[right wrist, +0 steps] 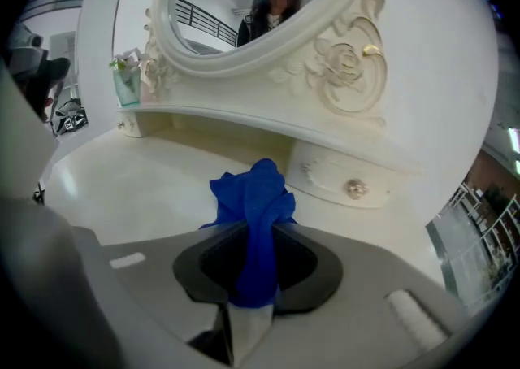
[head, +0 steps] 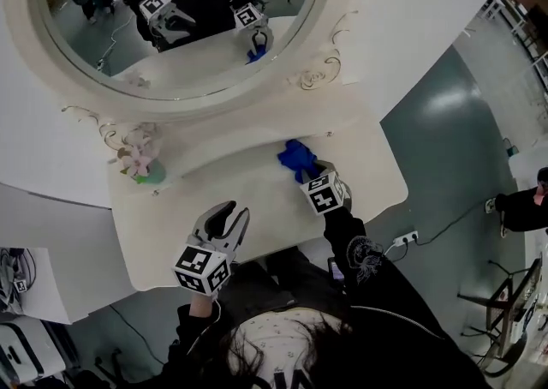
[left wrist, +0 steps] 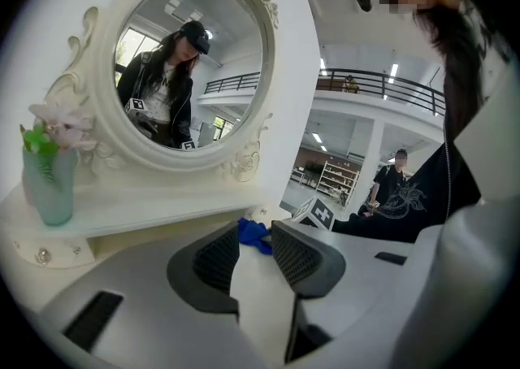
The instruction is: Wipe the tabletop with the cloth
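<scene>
A bunched blue cloth [head: 296, 158] lies on the cream tabletop [head: 257, 194] near its back right, below the mirror shelf. My right gripper [head: 318, 175] is shut on the blue cloth [right wrist: 256, 213], which stands up between its jaws in the right gripper view. My left gripper [head: 227, 218] hovers open over the front left of the tabletop with nothing between its fingers. In the left gripper view the blue cloth [left wrist: 252, 233] shows beyond the left gripper [left wrist: 248, 258], and the tabletop [right wrist: 122, 184] spreads to the left in the right gripper view.
A large oval mirror [head: 184, 19] in an ornate cream frame rises behind the table. A small green vase with pink flowers [head: 141, 164] stands on the shelf at the left. A drawer knob [right wrist: 354, 189] sits just behind the cloth. Grey floor [head: 454, 147] lies to the right.
</scene>
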The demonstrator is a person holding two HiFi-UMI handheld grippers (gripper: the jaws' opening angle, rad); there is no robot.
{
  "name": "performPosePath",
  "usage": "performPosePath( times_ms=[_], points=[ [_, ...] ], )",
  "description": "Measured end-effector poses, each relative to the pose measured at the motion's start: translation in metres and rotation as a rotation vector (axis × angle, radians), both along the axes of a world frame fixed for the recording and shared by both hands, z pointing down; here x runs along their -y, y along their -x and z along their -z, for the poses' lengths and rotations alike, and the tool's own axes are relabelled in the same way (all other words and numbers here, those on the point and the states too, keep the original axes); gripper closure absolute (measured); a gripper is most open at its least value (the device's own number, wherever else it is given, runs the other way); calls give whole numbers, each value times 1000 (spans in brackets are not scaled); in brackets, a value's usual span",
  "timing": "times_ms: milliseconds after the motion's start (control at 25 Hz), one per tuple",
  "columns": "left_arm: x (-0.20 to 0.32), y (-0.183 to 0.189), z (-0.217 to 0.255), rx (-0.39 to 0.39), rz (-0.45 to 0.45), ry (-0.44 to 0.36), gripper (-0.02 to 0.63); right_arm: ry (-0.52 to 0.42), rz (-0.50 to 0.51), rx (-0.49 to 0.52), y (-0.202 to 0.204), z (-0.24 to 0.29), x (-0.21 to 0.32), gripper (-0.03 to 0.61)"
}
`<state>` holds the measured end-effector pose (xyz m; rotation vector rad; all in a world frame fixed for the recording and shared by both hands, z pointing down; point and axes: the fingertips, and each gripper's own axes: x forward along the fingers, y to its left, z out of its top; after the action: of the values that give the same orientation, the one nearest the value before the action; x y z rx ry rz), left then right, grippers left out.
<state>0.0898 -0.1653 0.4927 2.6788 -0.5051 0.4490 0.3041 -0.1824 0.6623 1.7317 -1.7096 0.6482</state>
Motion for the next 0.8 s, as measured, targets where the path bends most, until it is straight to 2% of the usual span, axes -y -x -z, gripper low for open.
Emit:
performPosePath(
  times_ms=[240,440,600,800],
  points=[
    [-10,-51,-1,13,-12,-9,489,12,-97,-23,-97,-2,-33,494],
    [-16,-78,2,25,-16,-22,489,-20,-214,-14,-171,-5,-55,494],
    [-21,-87,1,40,-10,-22,489,-3,-300,-31,-221,-5,-78,494],
    [-24,-83,-1,54,21,-14,489,5,-370,-43,-261,-4,-99,494]
  ],
)
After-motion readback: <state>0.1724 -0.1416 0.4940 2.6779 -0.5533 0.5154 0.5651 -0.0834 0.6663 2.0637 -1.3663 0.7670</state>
